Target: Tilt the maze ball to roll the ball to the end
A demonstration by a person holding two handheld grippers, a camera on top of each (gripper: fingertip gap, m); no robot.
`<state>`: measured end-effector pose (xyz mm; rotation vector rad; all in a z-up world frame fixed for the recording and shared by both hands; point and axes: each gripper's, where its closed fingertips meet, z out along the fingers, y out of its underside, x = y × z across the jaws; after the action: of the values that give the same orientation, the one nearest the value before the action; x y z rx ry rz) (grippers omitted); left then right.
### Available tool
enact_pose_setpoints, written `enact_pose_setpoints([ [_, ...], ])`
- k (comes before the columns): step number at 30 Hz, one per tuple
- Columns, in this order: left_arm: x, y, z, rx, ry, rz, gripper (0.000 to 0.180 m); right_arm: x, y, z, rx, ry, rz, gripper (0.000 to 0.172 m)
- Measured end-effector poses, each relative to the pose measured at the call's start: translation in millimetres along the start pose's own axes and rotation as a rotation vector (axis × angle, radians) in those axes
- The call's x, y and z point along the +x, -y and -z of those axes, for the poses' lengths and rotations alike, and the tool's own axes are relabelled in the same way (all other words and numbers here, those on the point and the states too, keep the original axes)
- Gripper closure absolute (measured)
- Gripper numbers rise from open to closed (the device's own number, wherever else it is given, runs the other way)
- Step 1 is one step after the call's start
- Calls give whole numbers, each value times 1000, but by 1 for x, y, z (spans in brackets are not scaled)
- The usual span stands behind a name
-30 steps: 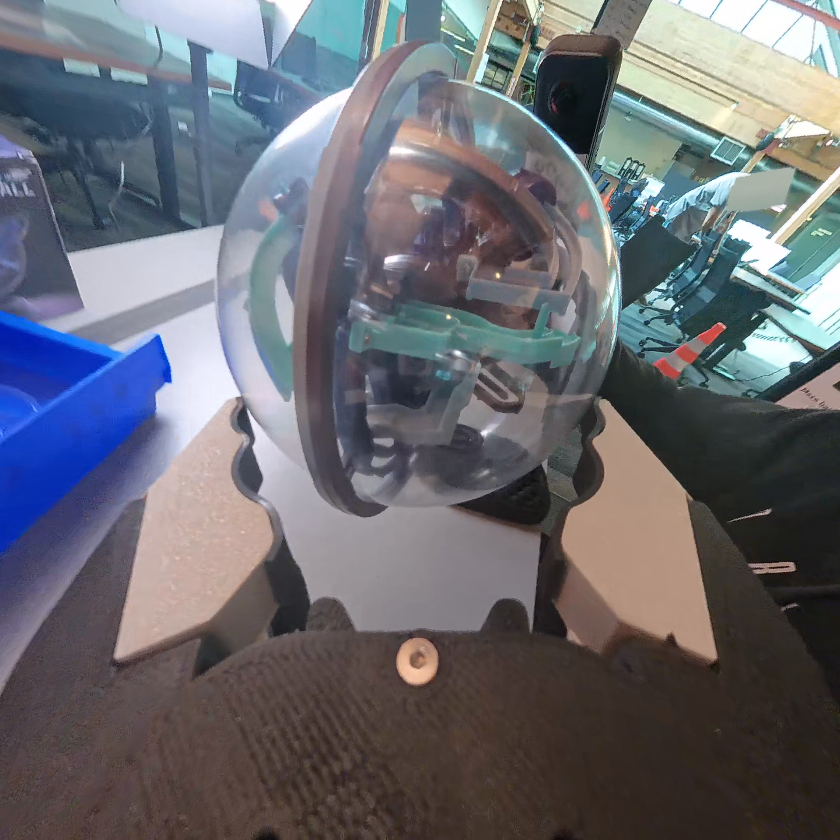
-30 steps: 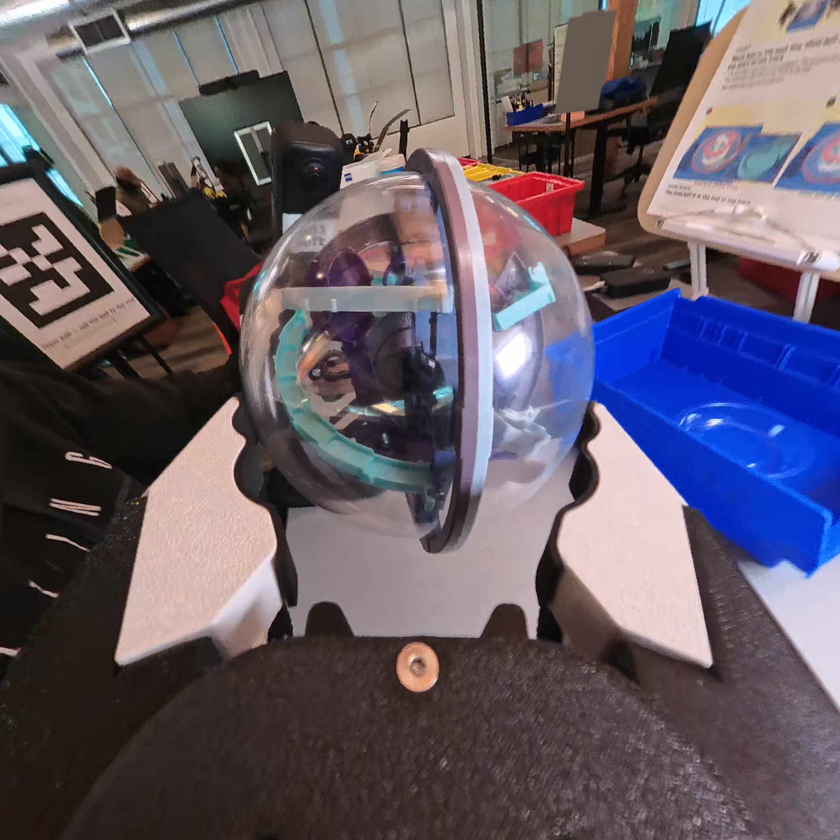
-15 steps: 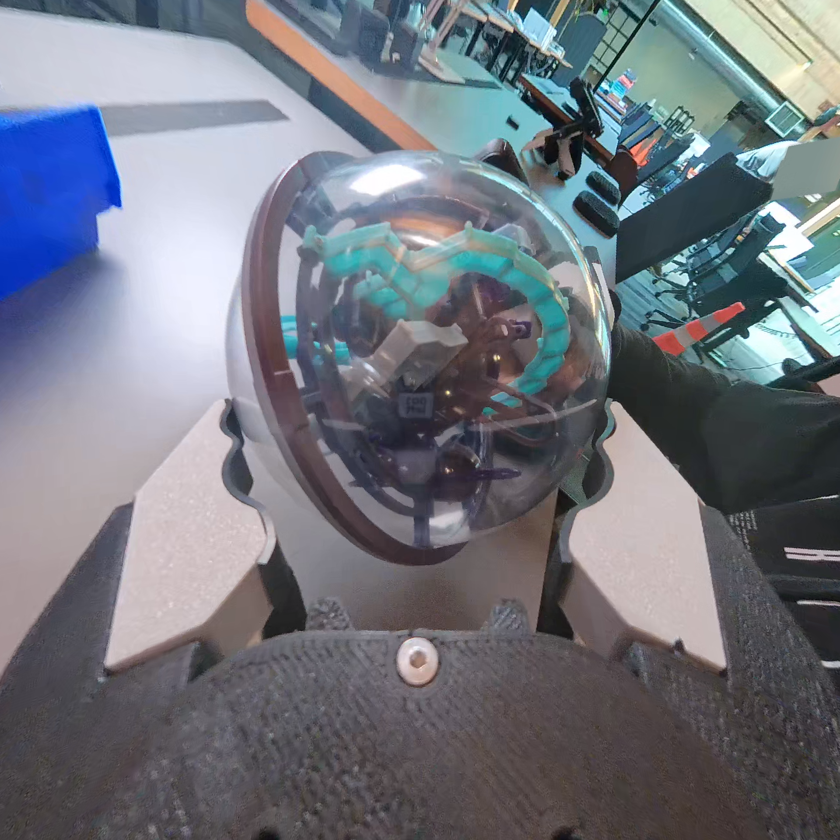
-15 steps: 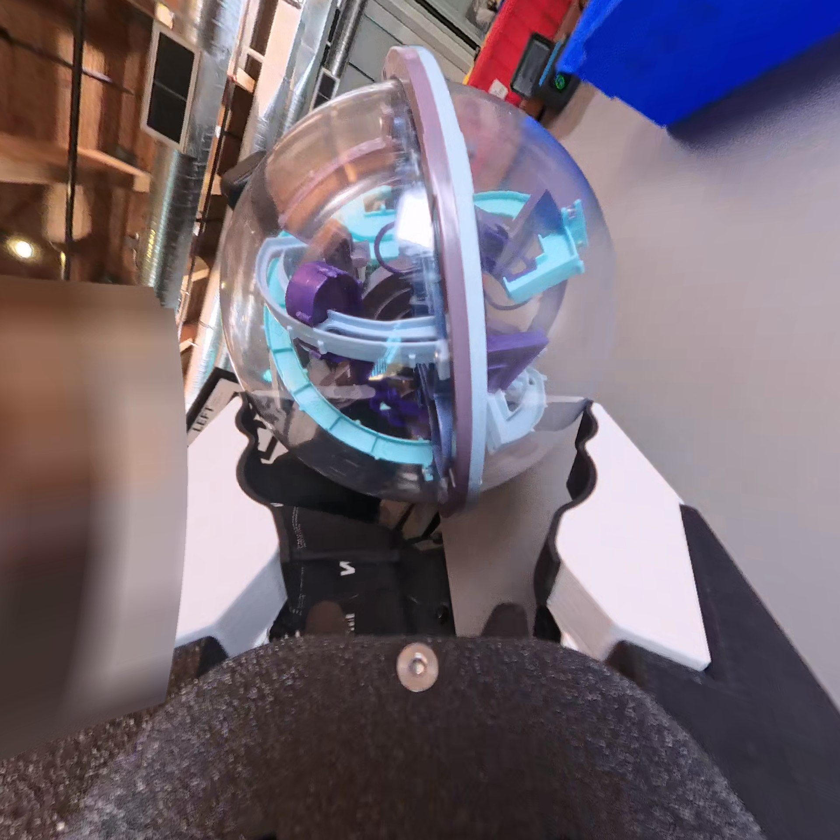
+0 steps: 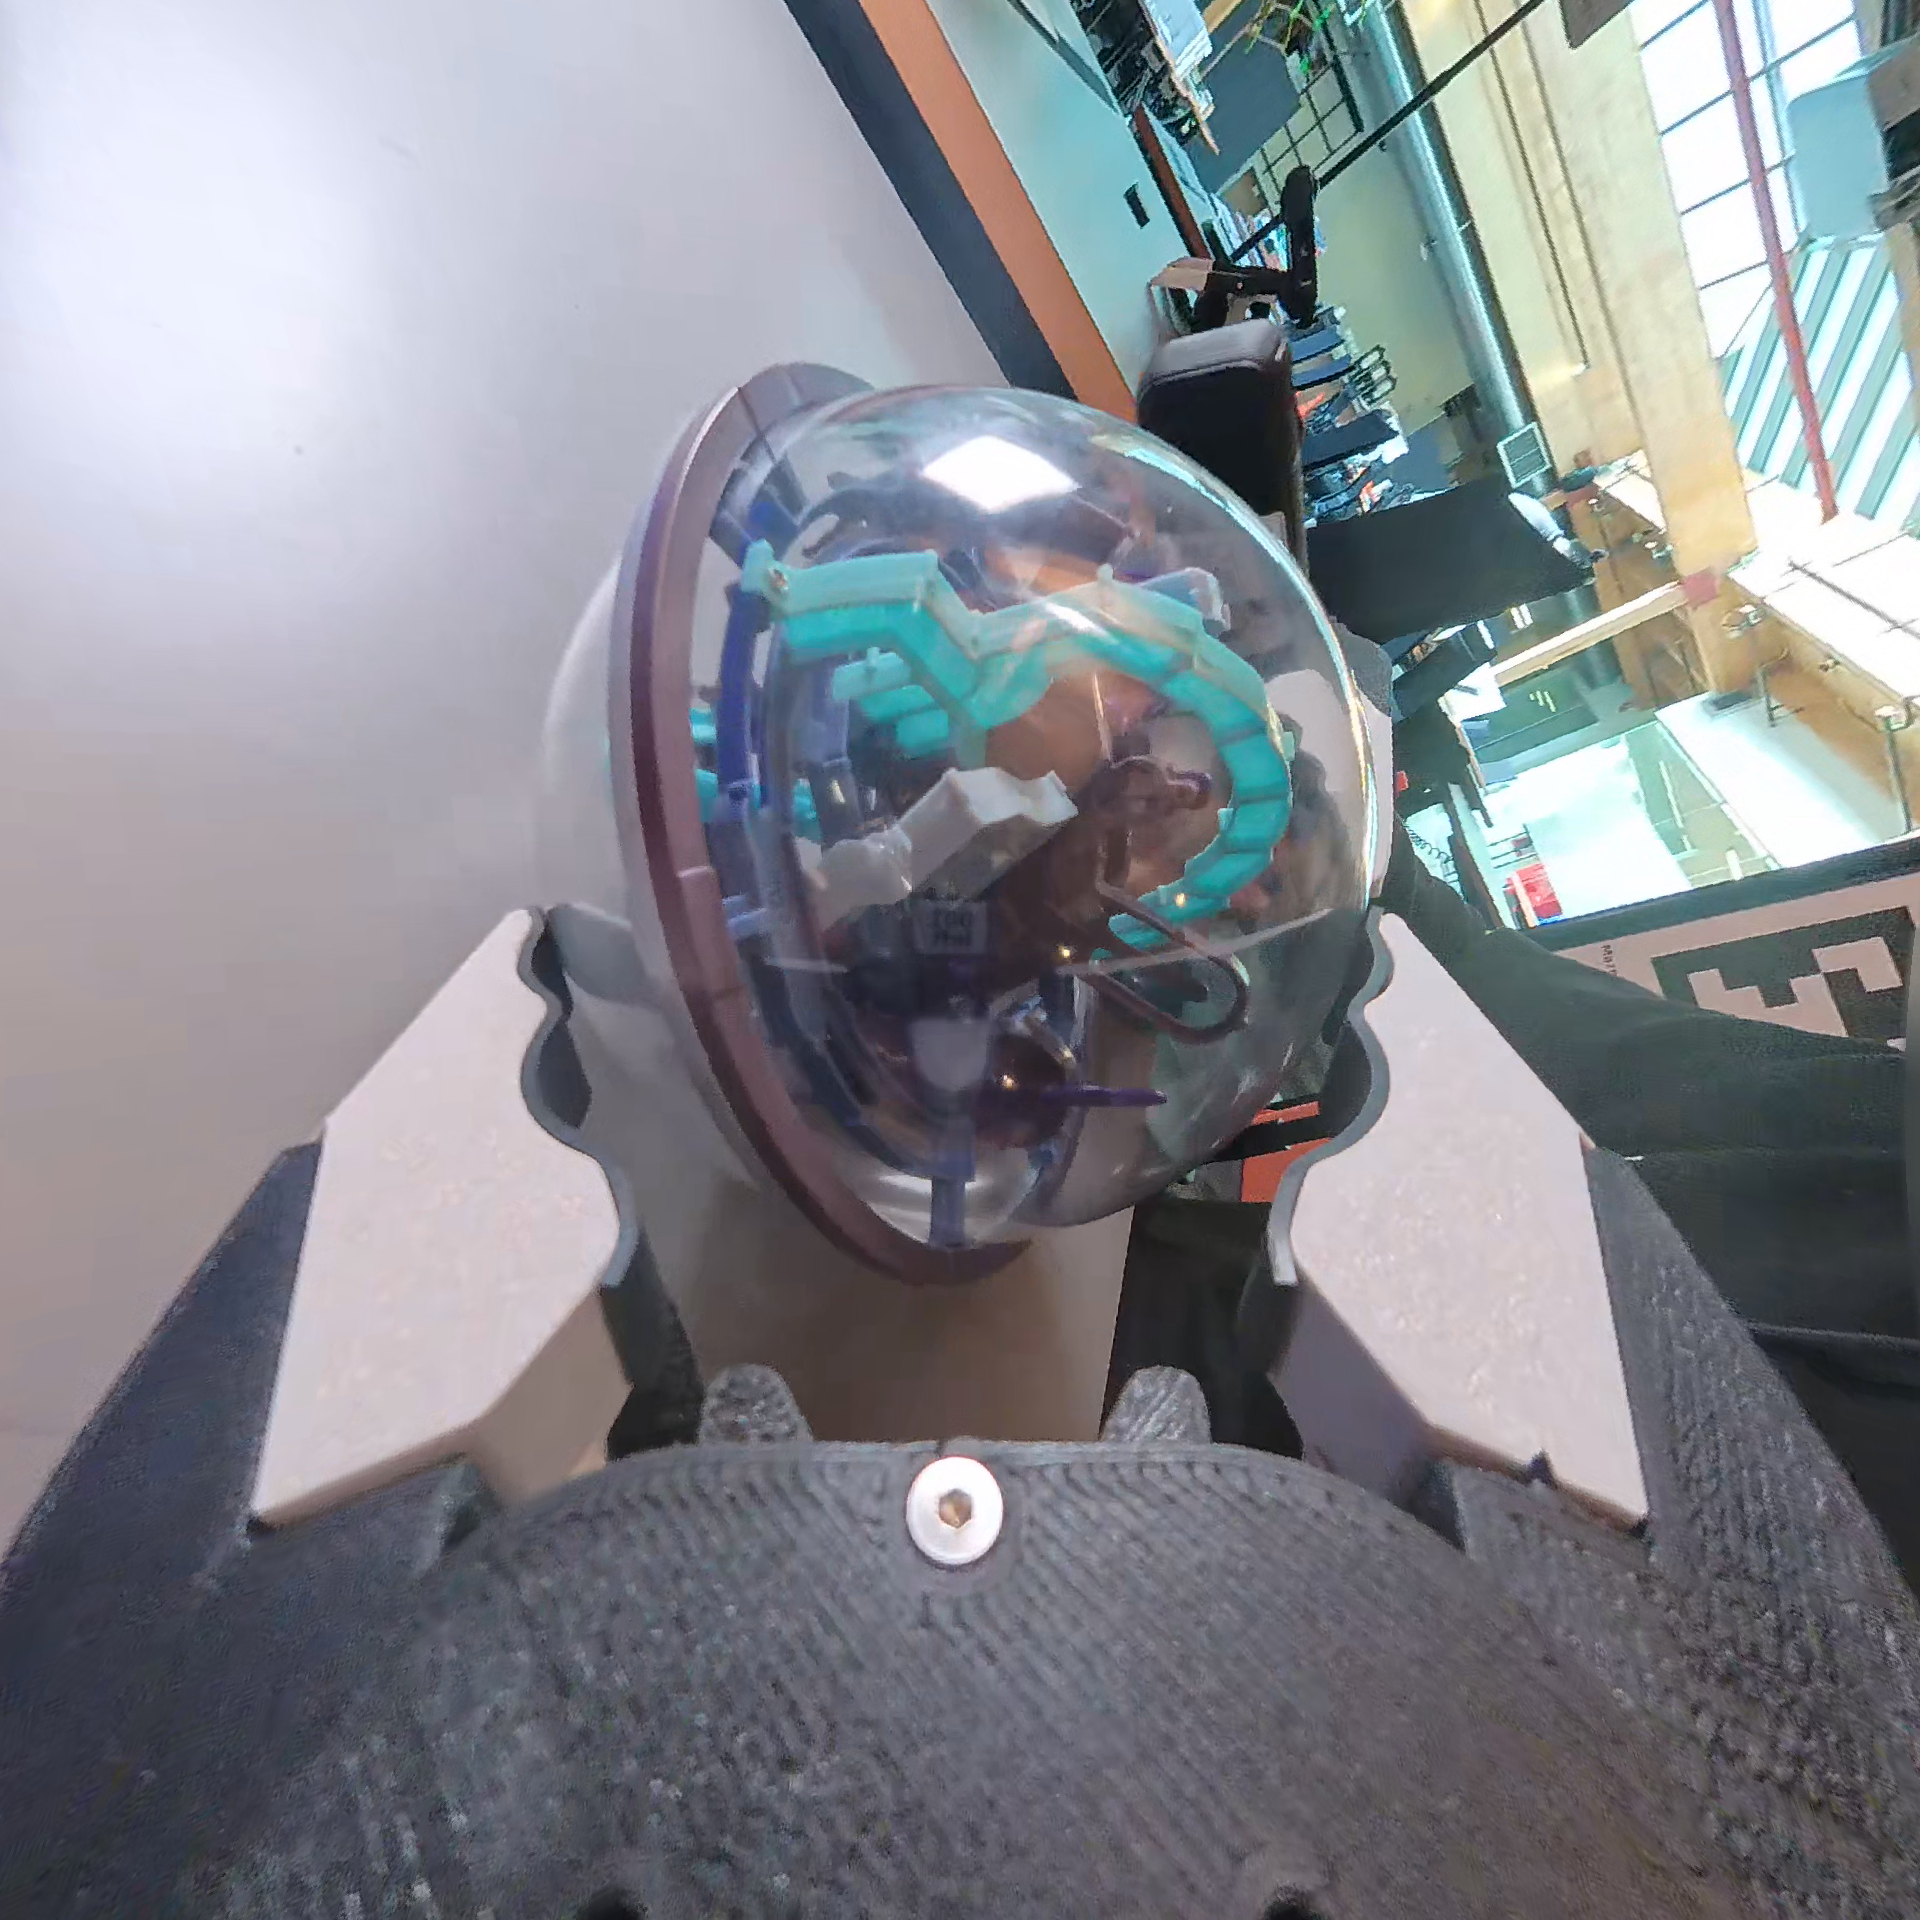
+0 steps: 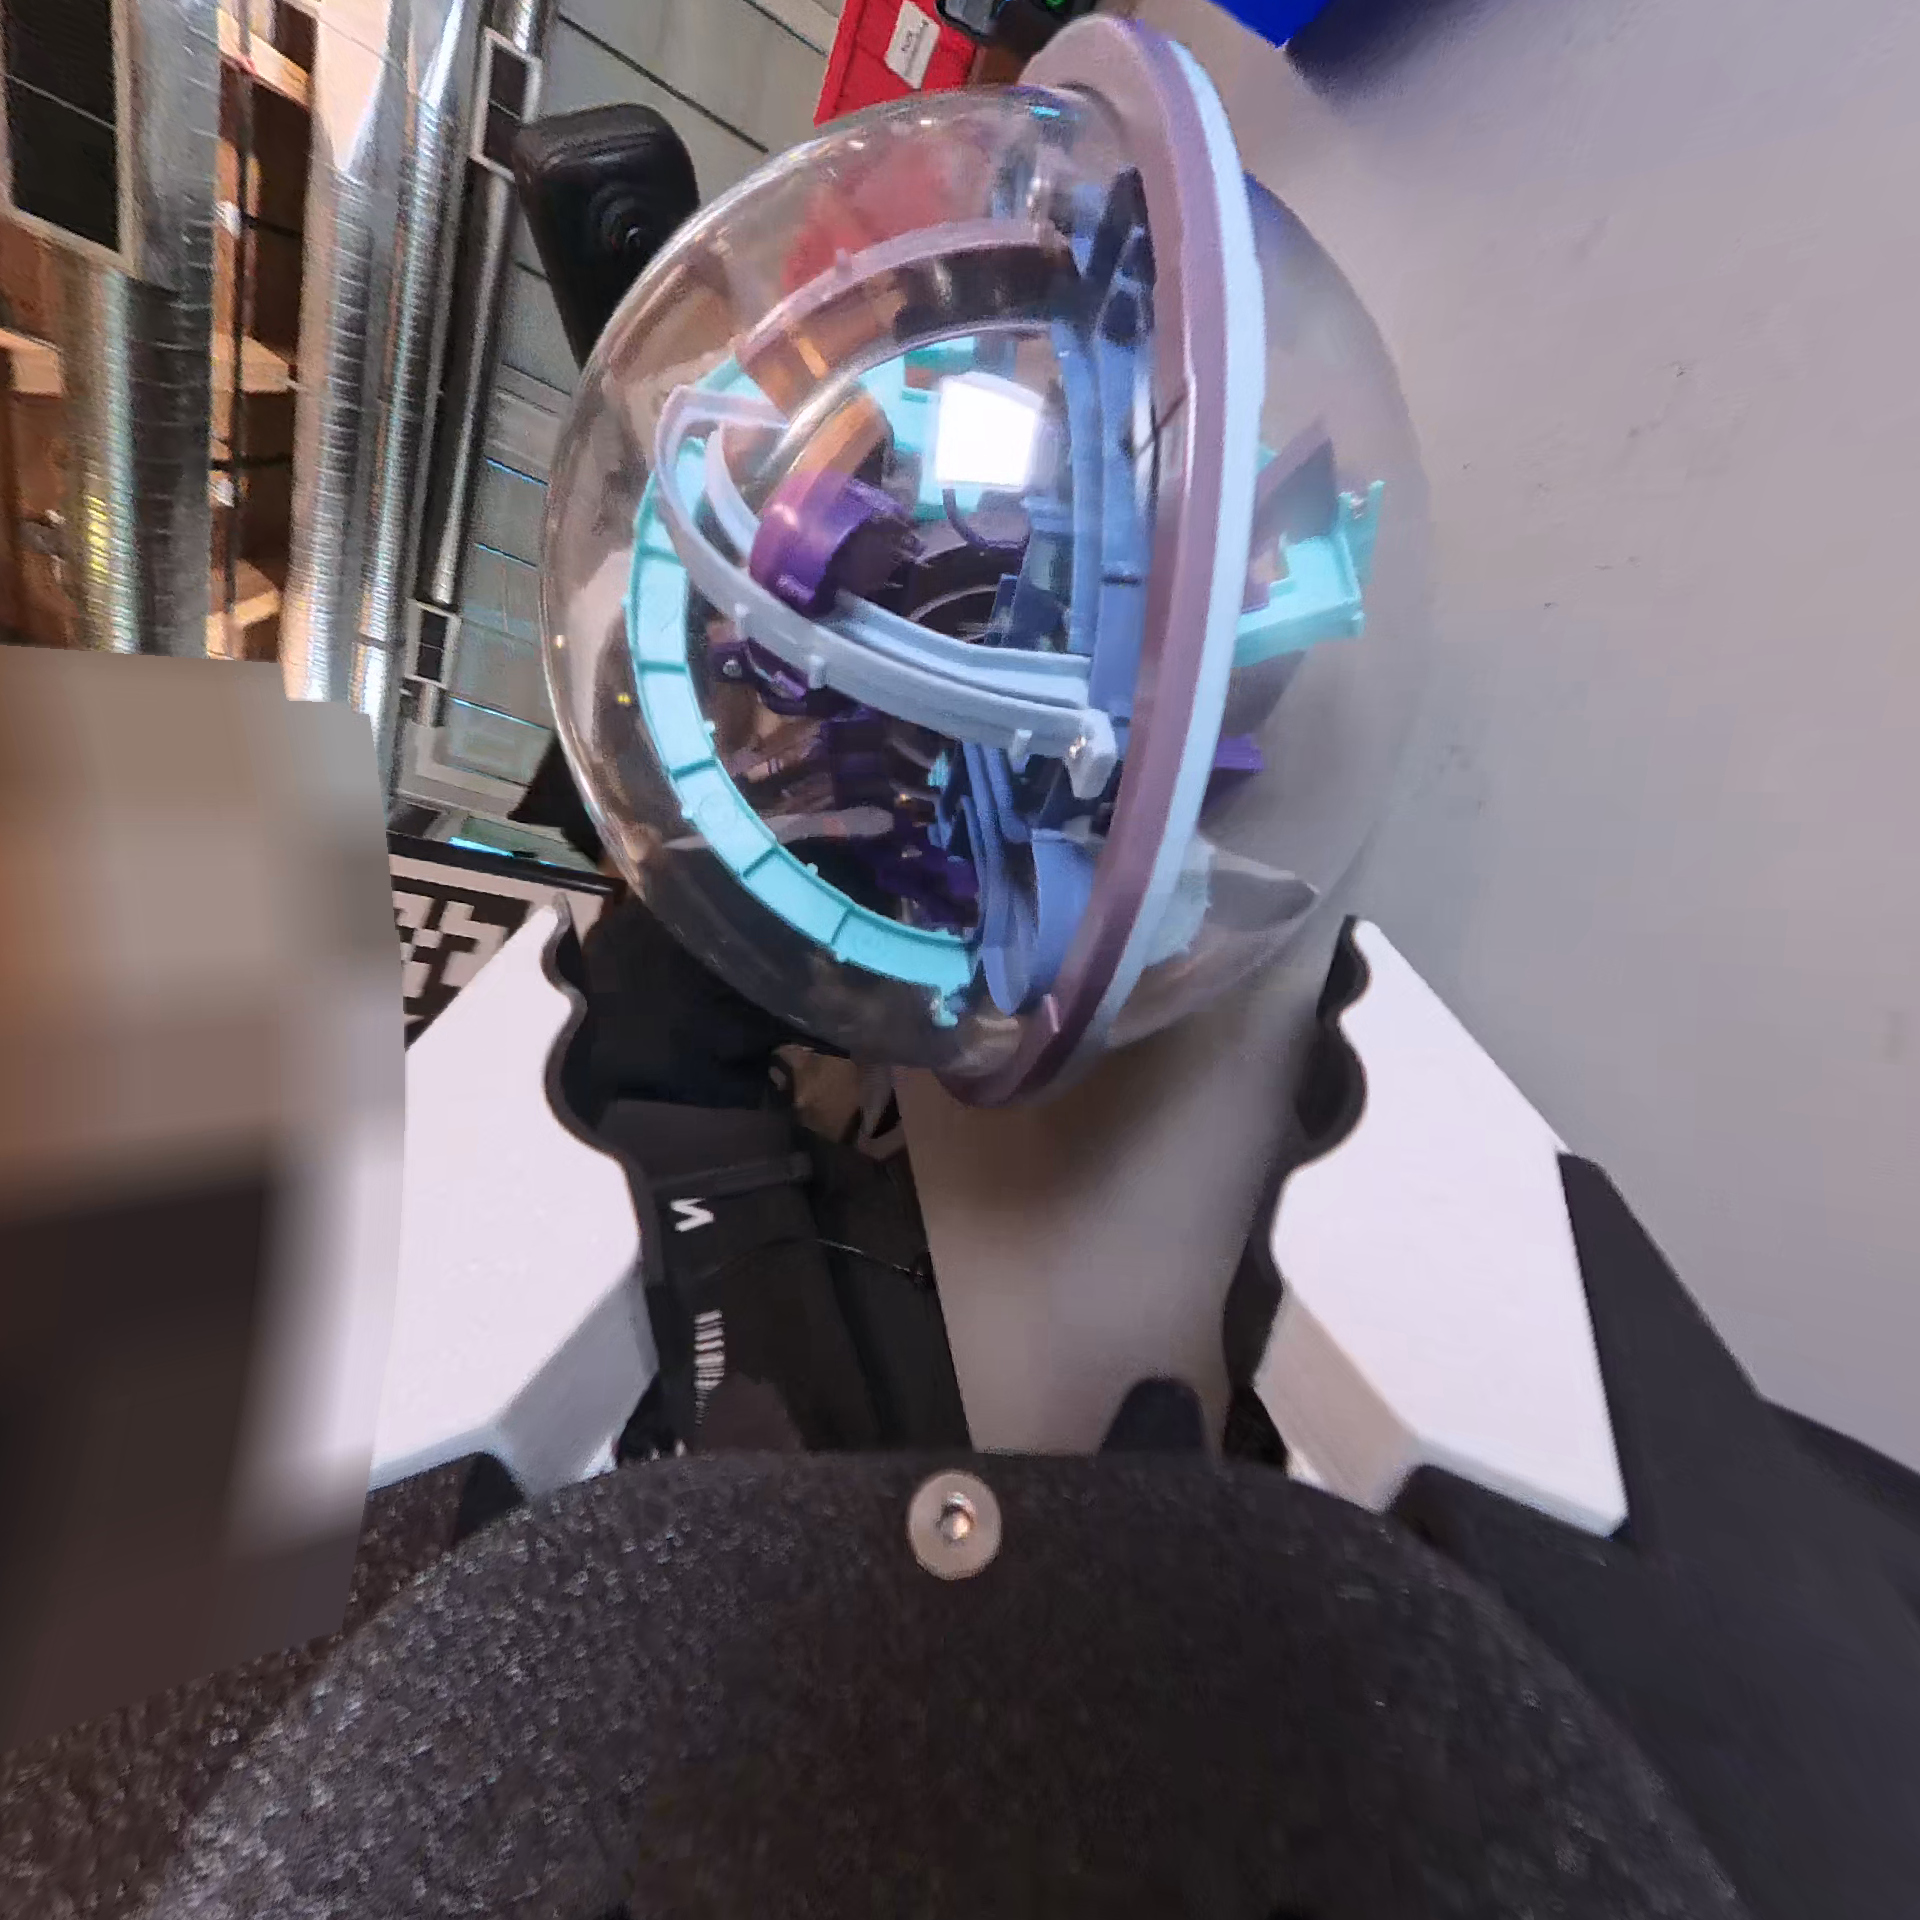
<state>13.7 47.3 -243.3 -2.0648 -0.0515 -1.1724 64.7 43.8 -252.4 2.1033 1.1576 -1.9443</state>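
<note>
The maze ball [image 5: 987, 831] is a clear sphere with a purple equator ring and teal, grey and purple tracks inside. It hangs above the grey table [image 5: 312, 416], strongly tilted, held between my two grippers from opposite sides. My left gripper [image 5: 956, 925] has its wide-spread fingertips [image 5: 551, 935] pressed on the sphere's flanks. In the right wrist view the ball [image 6: 935, 582] sits the same way in my right gripper [image 6: 956, 925], whose fingertips [image 6: 1351, 956] touch the shell. Each view shows the other gripper's black camera [image 5: 1216, 416] [image 6: 613, 197] behind the ball. I cannot make out the small ball inside.
The table's orange and black edge [image 5: 987, 208] runs behind the ball. A person's black sleeve [image 5: 1662, 1091] is at the right. A black-and-white marker board [image 6: 436, 935] stands nearby. A red bin [image 6: 894, 62] and a blue bin's corner [image 6: 1351, 31] lie beyond.
Both grippers have rolled together with the ball held between them, so the ball has turned and the room appears tipped sideways. The blue bin has slid out of the left view.
</note>
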Motion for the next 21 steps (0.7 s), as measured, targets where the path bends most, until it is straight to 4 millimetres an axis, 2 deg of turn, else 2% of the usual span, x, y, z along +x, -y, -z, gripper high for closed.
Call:
enact_pose_setpoints([
  [2,-1,2,0,3,-8,16,37,4,4,8,-3,-77,148,33],
  [5,-3,7,-3,0,-17,42,37,8,12,16,-73,-312,575,29],
  [8,-4,12,-9,-7,-24,67,37,-5,28,11,-146,-510,998,27],
  [10,-4,15,-14,-11,-28,81,37,-14,36,2,-192,-563,1173,26],
  [12,-2,18,-17,-3,-41,79,37,-9,43,-5,-241,-602,1223,28],
  [14,2,21,-17,28,-80,75,31,-2,49,-9,-252,-585,1188,25],
  [18,6,16,-3,86,-171,-54,29,5,56,-4,-202,-460,980,25],
  [21,-4,5,-2,85,-180,-184,30,9,55,-1,-168,-337,835,25],
])
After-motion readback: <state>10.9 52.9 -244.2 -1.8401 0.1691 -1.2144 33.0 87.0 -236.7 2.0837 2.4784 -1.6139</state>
